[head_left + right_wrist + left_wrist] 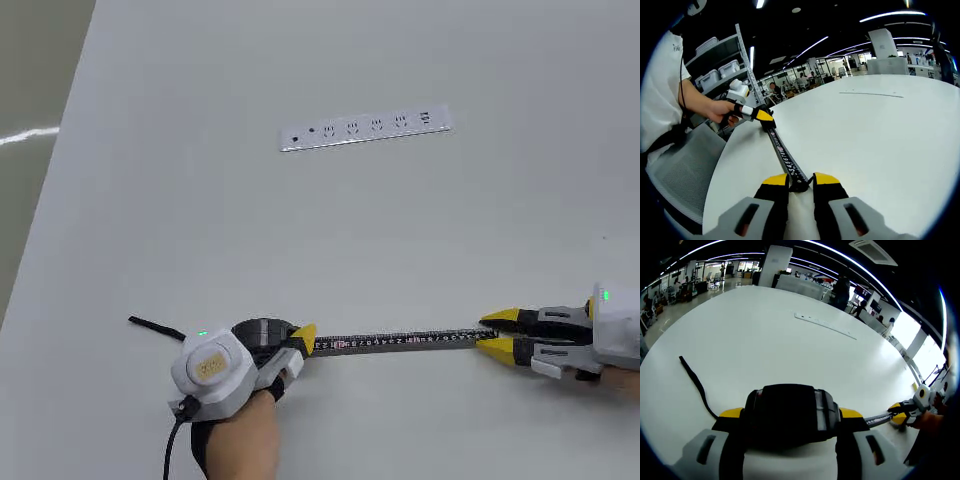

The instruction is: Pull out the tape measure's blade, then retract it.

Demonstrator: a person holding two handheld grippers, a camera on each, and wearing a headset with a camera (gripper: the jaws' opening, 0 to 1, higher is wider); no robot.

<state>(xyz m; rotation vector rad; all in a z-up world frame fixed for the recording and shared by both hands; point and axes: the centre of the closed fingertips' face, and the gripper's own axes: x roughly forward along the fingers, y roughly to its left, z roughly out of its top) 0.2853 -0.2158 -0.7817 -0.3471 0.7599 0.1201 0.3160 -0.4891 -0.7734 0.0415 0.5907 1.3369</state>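
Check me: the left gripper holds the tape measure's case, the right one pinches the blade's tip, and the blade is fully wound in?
Not wound in: the head view shows the blade stretched out along the table between the grippers. The left gripper does hold the case; the right gripper pinches its end.
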